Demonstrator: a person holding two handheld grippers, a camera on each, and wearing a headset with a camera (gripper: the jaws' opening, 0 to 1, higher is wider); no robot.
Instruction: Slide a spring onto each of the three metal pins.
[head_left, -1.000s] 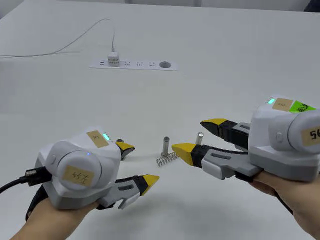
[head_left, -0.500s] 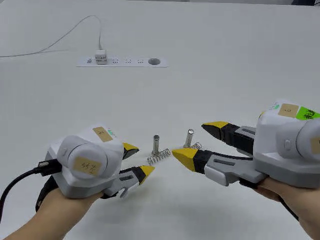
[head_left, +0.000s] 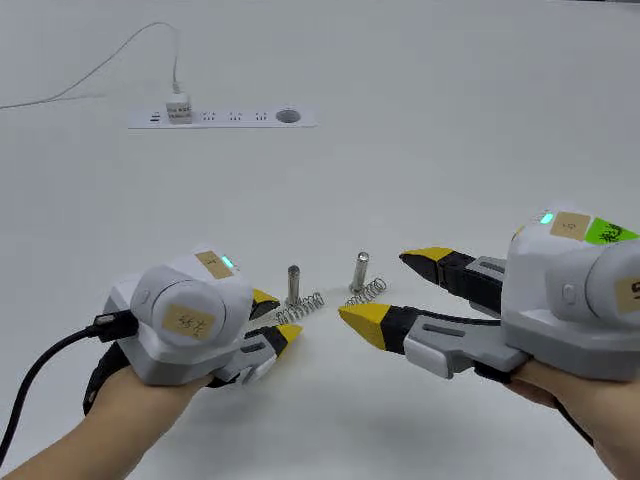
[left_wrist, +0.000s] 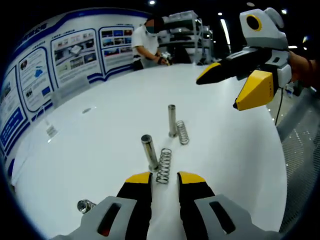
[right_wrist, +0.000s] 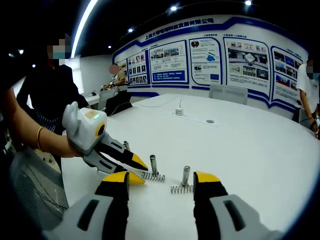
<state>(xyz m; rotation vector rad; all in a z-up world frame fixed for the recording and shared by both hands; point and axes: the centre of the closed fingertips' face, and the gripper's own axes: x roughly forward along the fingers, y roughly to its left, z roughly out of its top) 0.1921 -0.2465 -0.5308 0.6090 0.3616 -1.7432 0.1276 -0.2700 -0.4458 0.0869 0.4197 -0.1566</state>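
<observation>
Left gripper (head_left: 277, 318): jaws parted by a narrow gap, holding nothing. In the left gripper view the near spring (left_wrist: 163, 165) lies flat on the table (head_left: 450, 130). One end is just ahead of my tips and not yet between them. It sits just beside the foot of the near pin (left_wrist: 148, 150), which stands upright.

Right gripper (head_left: 383, 286): jaws wide apart, empty, hovering near the far pin (head_left: 359, 270). The far spring (head_left: 367, 291) lies at that pin's foot. The third pin (left_wrist: 85, 205) is off to the left of my left jaw; I can't tell its pose.

Step as I read it: pick up the near spring with the left. No spring is on a pin, so the task is at its start.

My plan for doing it well:
- Creep forward until the coil sits between the pads. The gap looks only a little wider than the spring, so I centre first.
- Pinch across the coil near one end and leave the other end's bore free.
- Close lightly. The wire looks thin and probably squashes or pops out sideways under a hard squeeze.
- Don't bump the near pin on the way in. It looks free-standing and likely tips.
- Lift, turn the spring vertical, line the bore over the pin top, lower it and release.
- The right could steady the pin low on its shaft if it wobbles.
</observation>
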